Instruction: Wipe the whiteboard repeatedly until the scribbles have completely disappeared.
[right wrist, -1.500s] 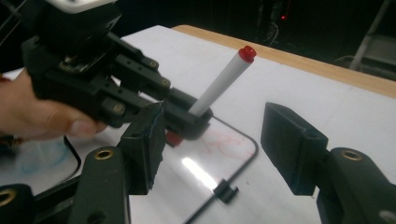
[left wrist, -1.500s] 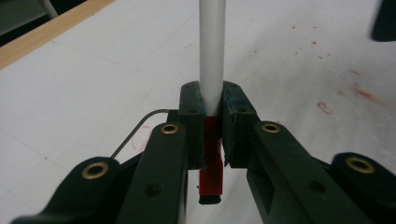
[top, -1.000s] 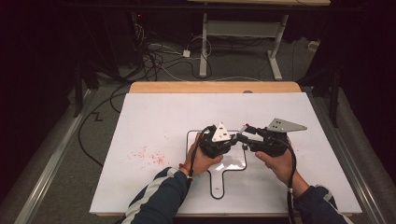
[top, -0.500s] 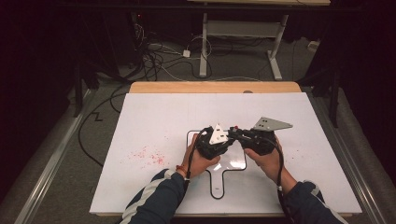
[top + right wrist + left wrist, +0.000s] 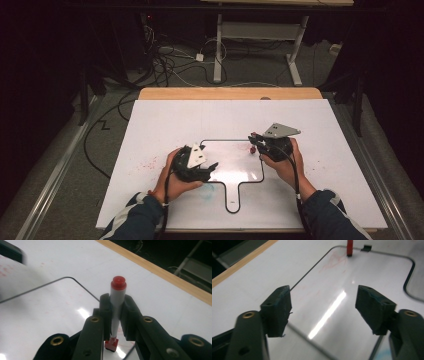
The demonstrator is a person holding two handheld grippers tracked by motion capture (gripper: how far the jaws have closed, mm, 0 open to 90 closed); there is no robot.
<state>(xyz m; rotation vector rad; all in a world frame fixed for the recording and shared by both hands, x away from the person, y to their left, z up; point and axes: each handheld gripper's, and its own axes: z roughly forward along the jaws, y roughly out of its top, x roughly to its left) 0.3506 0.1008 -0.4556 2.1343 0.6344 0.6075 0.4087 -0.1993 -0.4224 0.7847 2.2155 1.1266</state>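
1. Lying flat on the white table (image 5: 165, 120), a glossy paddle-shaped whiteboard (image 5: 230, 172) sits near the table's middle, its handle pointing toward the person's edge.
2. The right tool (image 5: 256, 142) is clamped shut on a red-capped marker (image 5: 117, 305), held upright with its tip touching the whiteboard (image 5: 37, 322) just inside the board's far right corner.
3. The left tool (image 5: 212, 166) hovers over the board's left part with its jaws spread wide and nothing between them; the glossy surface (image 5: 332, 297) shows through the gap.
4. The two tools are well apart, with bare board between them.
5. Faint red smears (image 5: 145, 164) mark the table left of the board.
6. Wide bare table lies to the left, to the right and beyond the board, up to the wooden strip (image 5: 230, 93) at the far edge.
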